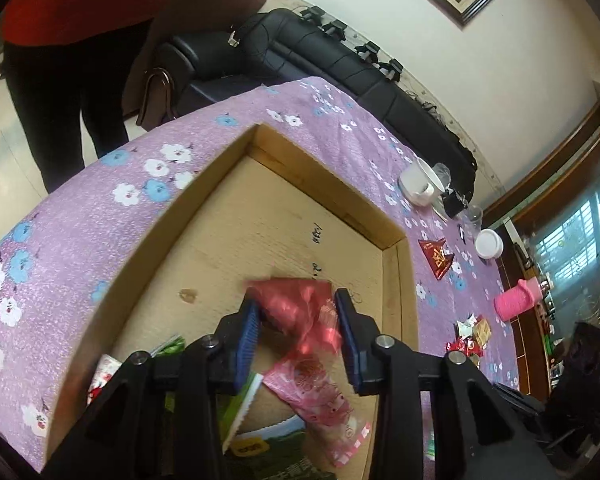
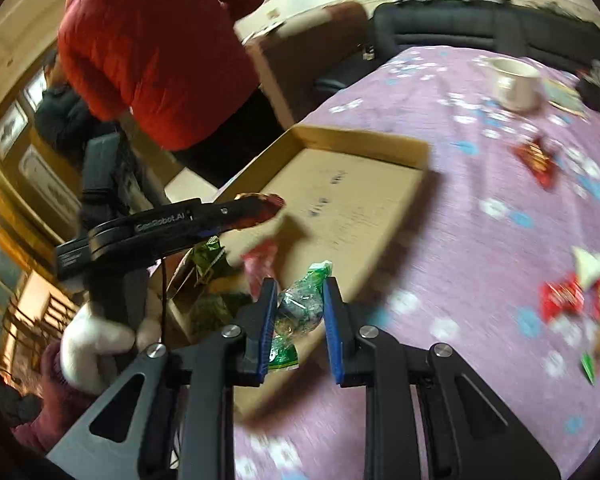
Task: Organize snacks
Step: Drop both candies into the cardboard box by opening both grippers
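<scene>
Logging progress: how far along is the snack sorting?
Done: several packets lie in the cardboard box. In hand: left hand-held gripper has a red packet over the box; right hand-held gripper grips a green packet. Left: loose snacks on the tablecloth.

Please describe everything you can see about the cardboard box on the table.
The cardboard box is a shallow open tray of plain brown corrugated card, with low walls and dark handwriting on its floor. It lies flat on the purple flowered tablecloth. Several snack packets, green and pink, already lie at its near end. The left gripper hangs over it with a red packet between its fingers.
</scene>
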A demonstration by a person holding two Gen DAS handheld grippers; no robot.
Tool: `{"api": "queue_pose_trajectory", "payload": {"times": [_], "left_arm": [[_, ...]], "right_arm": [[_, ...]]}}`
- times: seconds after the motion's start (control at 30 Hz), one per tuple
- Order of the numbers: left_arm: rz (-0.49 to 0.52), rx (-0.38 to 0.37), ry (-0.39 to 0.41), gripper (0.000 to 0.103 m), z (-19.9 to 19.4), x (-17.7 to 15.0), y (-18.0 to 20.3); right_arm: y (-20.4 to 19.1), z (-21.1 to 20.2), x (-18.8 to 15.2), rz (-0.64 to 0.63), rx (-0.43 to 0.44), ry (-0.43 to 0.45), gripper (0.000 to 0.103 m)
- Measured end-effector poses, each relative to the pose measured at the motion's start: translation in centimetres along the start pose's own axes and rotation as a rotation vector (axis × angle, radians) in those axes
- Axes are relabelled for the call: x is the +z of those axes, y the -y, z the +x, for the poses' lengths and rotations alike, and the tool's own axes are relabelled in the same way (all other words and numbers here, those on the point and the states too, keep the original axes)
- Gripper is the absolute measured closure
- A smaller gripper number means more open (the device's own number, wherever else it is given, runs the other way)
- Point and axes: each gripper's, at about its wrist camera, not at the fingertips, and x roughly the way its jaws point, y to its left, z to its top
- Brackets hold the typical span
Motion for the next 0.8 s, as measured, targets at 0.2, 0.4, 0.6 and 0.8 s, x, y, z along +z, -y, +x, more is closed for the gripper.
{"api": "queue_pose_trajectory", "payload": {"times": [0.2,0.4,0.6,0.8], "left_arm": [[0.076,0.079,0.115,0.056,-3.1,-1.0,0.6],[0.344,0.383,0.431,0.033,-8.0,-4.7,5.6],[0.543,0.455,0.640,0.028,-10.5,-9.1,11.1],[0.656,0.405,0.701,0.025,-11.2,-11.7,15.0]], "right_arm": [[-2.1,4.5,0.8,-0.071,-0.071,-0.048,0.076],[-2.2,1.8,0.1,-0.084,-0.111,0.038,0.058],[-1.1,-3.2,-1.2,-0.051,-0.167,0.164,0.049],[1.4,-7.6,-3.9,-0.003,-0.233,0.254,0.044]]}}
